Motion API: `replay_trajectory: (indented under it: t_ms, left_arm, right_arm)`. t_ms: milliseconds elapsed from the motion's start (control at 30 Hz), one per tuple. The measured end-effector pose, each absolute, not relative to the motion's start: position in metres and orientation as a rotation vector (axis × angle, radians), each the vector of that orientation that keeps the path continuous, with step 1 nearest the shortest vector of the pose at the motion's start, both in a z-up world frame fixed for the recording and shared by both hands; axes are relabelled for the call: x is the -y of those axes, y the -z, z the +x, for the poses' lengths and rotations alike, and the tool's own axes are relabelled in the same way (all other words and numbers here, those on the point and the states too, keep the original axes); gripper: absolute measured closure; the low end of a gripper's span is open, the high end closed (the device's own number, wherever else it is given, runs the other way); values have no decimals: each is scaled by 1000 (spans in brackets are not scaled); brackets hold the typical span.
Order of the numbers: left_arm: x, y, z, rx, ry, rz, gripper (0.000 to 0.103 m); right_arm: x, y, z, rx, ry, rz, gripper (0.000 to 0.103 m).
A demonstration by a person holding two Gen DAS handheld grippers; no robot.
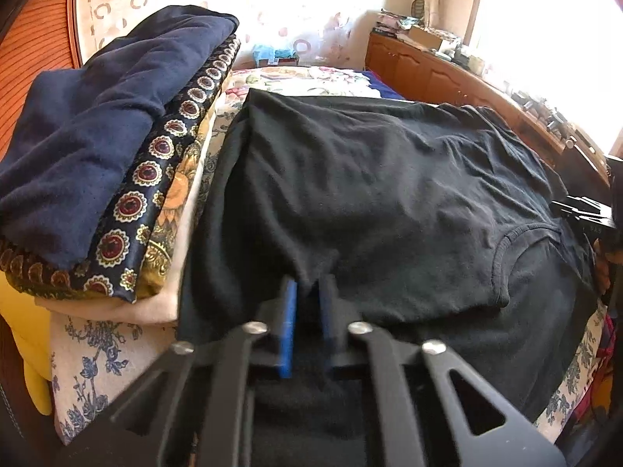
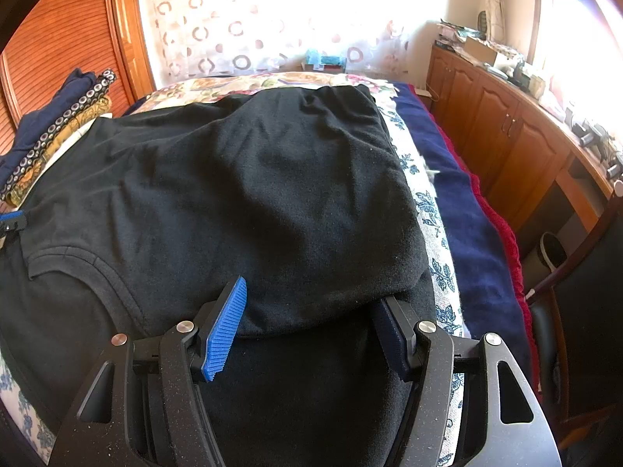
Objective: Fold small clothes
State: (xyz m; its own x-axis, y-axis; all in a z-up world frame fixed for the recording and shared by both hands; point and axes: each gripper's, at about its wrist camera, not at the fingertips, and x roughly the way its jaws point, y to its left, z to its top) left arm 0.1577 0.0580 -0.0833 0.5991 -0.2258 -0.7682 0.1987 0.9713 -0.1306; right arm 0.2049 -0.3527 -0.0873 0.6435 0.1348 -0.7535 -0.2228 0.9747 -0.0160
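Left gripper (image 1: 309, 292) pinching black shirt (image 1: 389, 194), right gripper (image 2: 311, 311) open

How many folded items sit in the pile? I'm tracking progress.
4 visible: navy cloth on top, medallion-print fabric beneath, yellow floral piece under that, cream one at bottom. Others may be hidden.

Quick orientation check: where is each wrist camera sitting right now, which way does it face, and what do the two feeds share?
Left wrist: on the left gripper, looking down along its fingers, shut on a pinch of the black shirt; folded pile alongside.
Right wrist: on the right gripper, open astride the shirt's near fold, facing the curtain.
Shared: shirt, pile, wooden cabinets; each view catches the other gripper at its edge.
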Motion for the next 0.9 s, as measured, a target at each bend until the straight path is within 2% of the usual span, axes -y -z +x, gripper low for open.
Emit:
replay_trajectory:
  t_ms: [167,333,367,400,900]
  left_arm:
    - [-53,72,149,-829,262,-26,101]
    - [-55,54,145,-764,270,-47,102]
    - [-56,51,145,-753,270,-50,102]
    - [-57,47,144,-740,271,-55,102]
    - [-70,-3,108,-592,290,-107,102]
  right_arm:
    - [354,87,205,-845,-198,-101,40]
    - [356,79,203,-826,-222,-85,79]
    - [356,76,203,-819,-233,-79,97]
    - [356,72,203,-810,-242,-76,100]
    - [362,-4,154,-644,-340,-37,103]
